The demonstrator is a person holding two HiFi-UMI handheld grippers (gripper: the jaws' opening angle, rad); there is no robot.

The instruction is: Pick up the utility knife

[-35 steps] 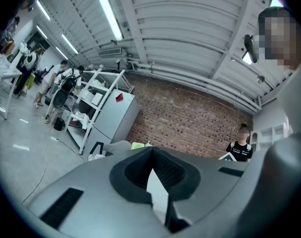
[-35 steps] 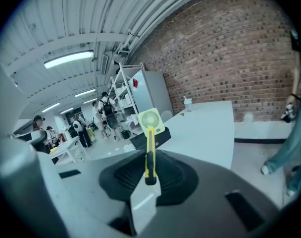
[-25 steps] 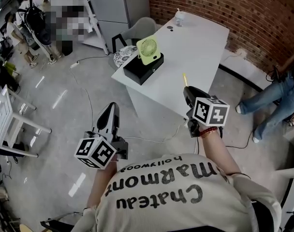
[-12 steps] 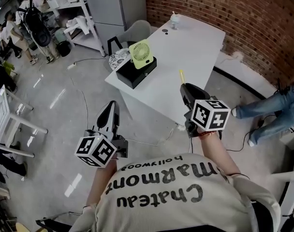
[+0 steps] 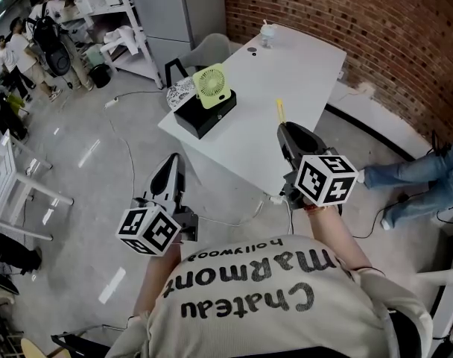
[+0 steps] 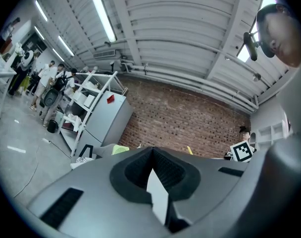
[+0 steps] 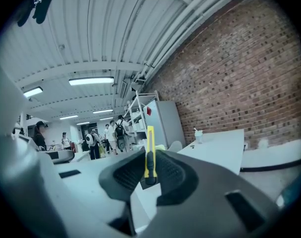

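The yellow utility knife [image 5: 281,112] sticks up out of my right gripper [image 5: 287,130], which is shut on its lower end and hangs in the air over the near edge of the white table [image 5: 301,66]. In the right gripper view the knife [image 7: 150,150] stands upright between the dark pads, its slider just above them. My left gripper [image 5: 172,162] hovers over the grey floor to the left of the table, its jaws together with nothing held. In the left gripper view the left gripper [image 6: 153,150] points level toward the brick wall.
A green desk fan [image 5: 214,85] stands on a black box [image 5: 204,115] at the table's left corner, a small cup [image 5: 266,30] at its far end. A grey chair [image 5: 211,47] and shelves [image 5: 111,17] are behind. Someone's jeans-clad legs [image 5: 420,181] are at right. A cable [image 5: 130,162] trails across the floor.
My right gripper has risen a little with the knife still in it. The left gripper has shifted slightly over the floor. The legs at right have slid toward the frame's edge.
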